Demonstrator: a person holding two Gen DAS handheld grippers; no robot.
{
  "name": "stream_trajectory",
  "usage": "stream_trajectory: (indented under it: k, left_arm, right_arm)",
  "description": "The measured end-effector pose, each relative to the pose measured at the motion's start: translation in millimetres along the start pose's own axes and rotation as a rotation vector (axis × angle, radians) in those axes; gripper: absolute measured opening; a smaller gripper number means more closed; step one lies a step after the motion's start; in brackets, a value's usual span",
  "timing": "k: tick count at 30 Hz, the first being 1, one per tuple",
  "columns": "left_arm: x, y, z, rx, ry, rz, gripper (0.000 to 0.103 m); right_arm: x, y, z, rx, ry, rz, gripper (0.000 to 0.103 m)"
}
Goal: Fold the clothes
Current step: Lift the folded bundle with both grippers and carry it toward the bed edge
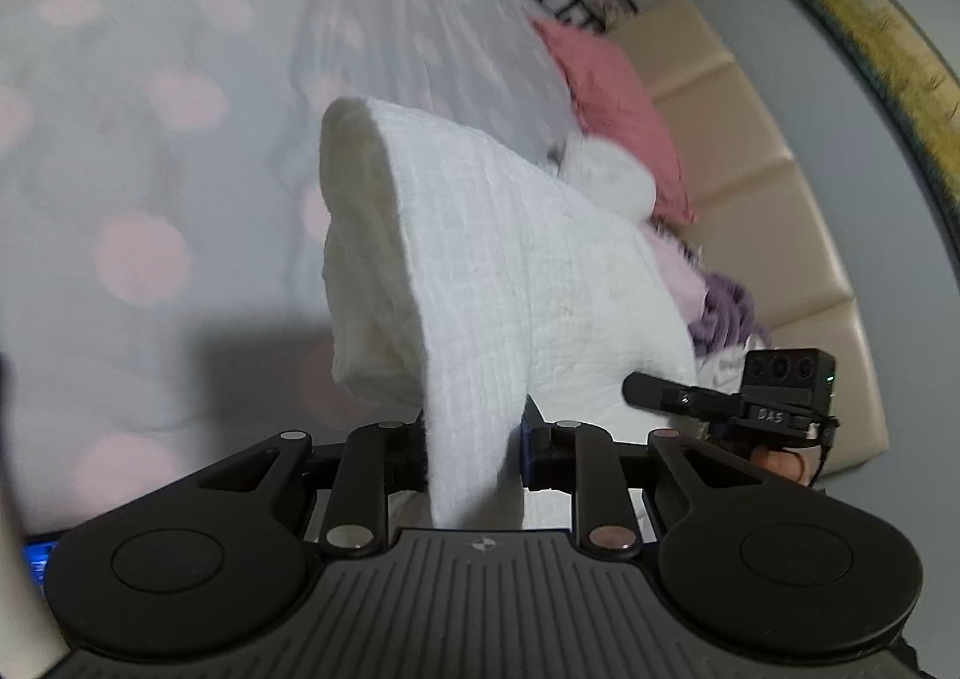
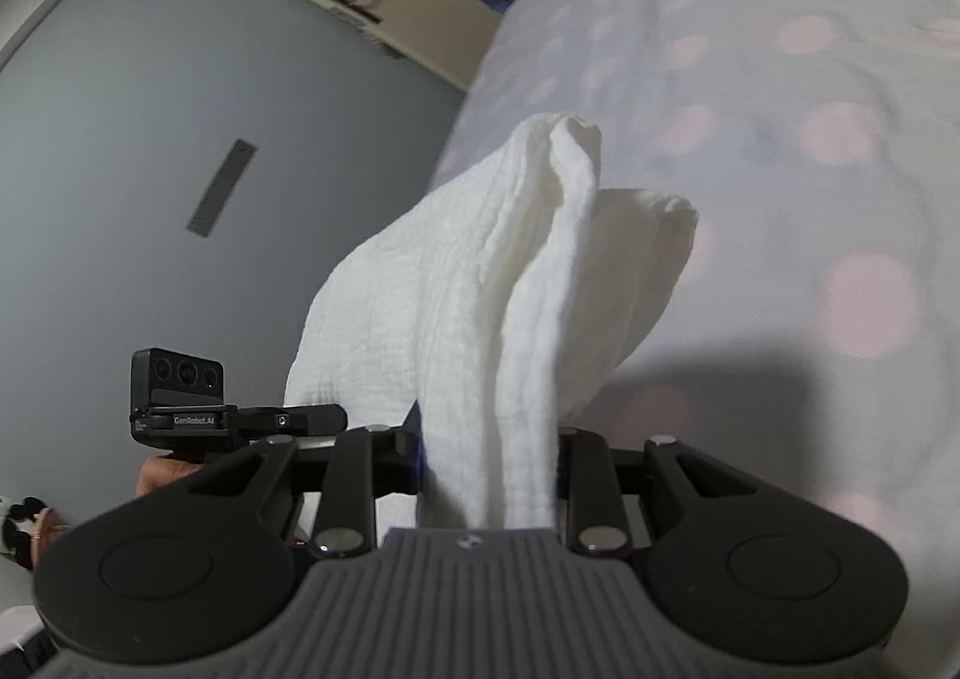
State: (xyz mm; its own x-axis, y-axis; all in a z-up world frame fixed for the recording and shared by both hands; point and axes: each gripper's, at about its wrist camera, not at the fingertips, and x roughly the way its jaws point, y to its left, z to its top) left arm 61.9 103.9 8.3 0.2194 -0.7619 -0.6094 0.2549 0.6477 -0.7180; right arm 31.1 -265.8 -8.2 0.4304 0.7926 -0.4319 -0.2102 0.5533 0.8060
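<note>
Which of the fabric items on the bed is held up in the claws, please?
The white cloth: both the left claw and the right claw pinch it, lifted, while the pink item and purple item lie by the headboard.

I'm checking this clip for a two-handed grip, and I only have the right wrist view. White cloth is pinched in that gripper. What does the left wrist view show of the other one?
Observer: The left gripper is also shut on the white cloth, which rises from between its fingers.
Operator: Anything else on the bed that I can't see?
Observer: Yes, a pink pillow lies near the padded beige headboard.
Operator: More laundry waiting?
Observer: A purple garment lies bunched beyond the cloth, beside a pale pink piece.
</note>
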Motion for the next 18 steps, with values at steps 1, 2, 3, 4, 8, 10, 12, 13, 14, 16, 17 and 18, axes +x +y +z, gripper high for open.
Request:
stream_trajectory:
  k: [1,2,3,4,8,10,12,13,14,16,17,18]
  left_arm:
    - [-17,2,2,-0.003,-0.019,0.004,0.021]
    - [-33,6,2,-0.009,-0.035,0.008,0.021]
    - [-50,11,3,-0.019,-0.051,0.015,0.021]
    - [-66,16,3,-0.029,-0.065,0.023,0.021]
    - [-132,44,-2,-0.087,-0.123,0.022,0.021]
    - [-162,60,-6,-0.113,-0.155,0.023,0.021]
    - [-190,74,-11,-0.141,-0.187,0.03,0.021]
    - [-203,80,-15,-0.151,-0.204,0.036,0.021]
    - [-216,86,-18,-0.157,-0.22,0.042,0.021]
    - [-241,95,-28,-0.159,-0.249,0.06,0.021]
    - [-252,101,-33,-0.163,-0.262,0.063,0.021]
    - [-262,109,-38,-0.17,-0.277,0.065,0.021]
  right_arm:
    - [10,13,2,-0.005,0.009,0.014,0.029]
    - [22,26,3,-0.01,0.021,0.026,0.029]
    - [34,39,4,-0.015,0.033,0.038,0.029]
    - [46,51,4,-0.019,0.046,0.048,0.029]
    - [97,93,-1,-0.006,0.1,0.074,0.029]
    - [125,113,-5,-0.004,0.129,0.089,0.029]
    - [153,130,-11,-0.01,0.156,0.105,0.029]
    - [166,138,-14,-0.011,0.17,0.111,0.029]
    - [178,146,-18,-0.013,0.183,0.118,0.029]
    - [202,160,-24,-0.014,0.21,0.134,0.029]
    - [212,166,-27,-0.016,0.221,0.141,0.029]
    - [223,171,-31,-0.017,0.232,0.148,0.029]
